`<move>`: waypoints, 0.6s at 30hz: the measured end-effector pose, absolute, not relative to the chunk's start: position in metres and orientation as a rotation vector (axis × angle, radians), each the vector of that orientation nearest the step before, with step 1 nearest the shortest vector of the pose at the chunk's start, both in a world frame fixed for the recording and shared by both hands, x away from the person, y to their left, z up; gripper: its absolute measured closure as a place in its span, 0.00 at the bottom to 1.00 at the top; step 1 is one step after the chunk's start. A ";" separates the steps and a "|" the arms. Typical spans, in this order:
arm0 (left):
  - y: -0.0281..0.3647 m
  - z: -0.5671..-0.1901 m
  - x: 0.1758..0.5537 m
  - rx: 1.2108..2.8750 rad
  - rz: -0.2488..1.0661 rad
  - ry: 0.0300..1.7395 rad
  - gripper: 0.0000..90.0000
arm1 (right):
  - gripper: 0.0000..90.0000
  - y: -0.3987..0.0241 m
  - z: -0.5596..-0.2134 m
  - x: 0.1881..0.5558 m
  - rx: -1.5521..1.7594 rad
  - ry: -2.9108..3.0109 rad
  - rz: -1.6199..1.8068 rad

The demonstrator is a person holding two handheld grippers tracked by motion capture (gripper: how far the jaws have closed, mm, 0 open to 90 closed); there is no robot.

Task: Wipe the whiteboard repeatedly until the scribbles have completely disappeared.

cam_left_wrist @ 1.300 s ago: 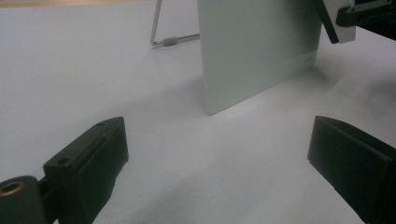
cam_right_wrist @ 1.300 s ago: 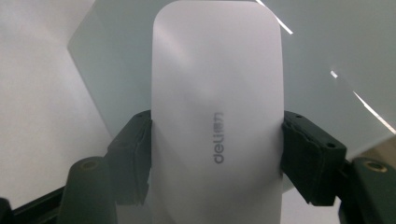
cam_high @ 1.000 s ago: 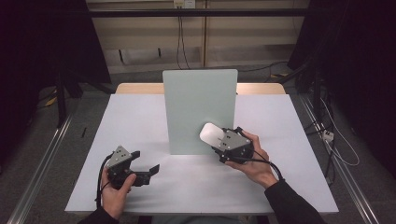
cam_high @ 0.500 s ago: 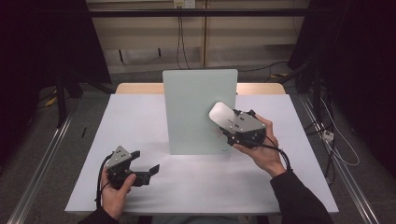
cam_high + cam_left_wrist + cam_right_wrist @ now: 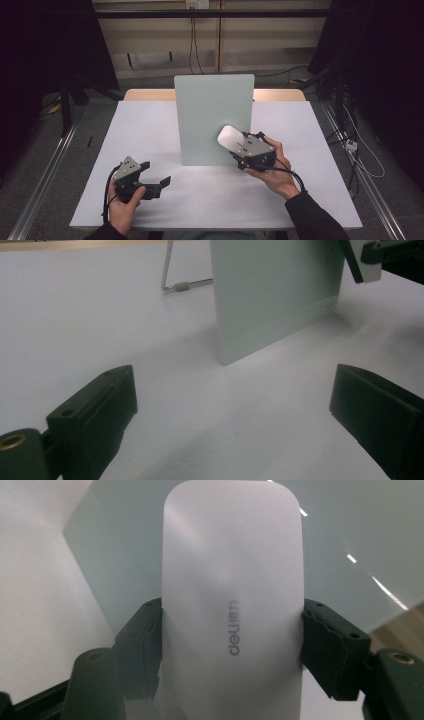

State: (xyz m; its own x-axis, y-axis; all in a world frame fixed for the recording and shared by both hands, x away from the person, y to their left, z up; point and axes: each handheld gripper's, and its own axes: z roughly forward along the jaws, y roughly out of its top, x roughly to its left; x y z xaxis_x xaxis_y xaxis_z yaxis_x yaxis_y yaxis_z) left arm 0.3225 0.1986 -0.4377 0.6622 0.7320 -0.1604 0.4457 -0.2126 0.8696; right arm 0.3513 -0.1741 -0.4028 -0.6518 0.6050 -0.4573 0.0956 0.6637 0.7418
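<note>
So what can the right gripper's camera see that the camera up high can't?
Right gripper view: grey "deli" lettering on the white mouse, and the black pads pressing its two sides.

High view: the whole white table, both hands, and the left gripper with its jaws apart.

Both: the mouse and the upright pale green board behind it.

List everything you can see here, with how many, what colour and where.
White eraser: one, white with grey "deli" lettering, held off the table in front of the board.
Board: one, pale green, upright at mid-table on a wire stand.
Table: one, white top with a wooden far edge.
Cables: several, dark, hanging on the back wall and lying on the floor at right.
Right gripper: one, black, its fingers clamped on the eraser's sides.
Left gripper: one, black, open and empty, low at the table's near left.
Hands: two, dark sleeves, coming in from the near edge.
</note>
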 end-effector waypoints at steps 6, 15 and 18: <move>0.199 -0.438 0.323 1.855 0.350 0.932 0.05 | 0.35 -0.165 -0.421 0.345 0.503 2.231 0.878; 0.199 -0.438 0.323 1.856 0.349 0.931 0.05 | 0.35 -0.162 -0.428 0.343 0.486 2.255 0.861; 0.199 -0.438 0.323 1.855 0.346 0.932 0.05 | 0.35 -0.169 -0.420 0.345 0.507 2.214 0.878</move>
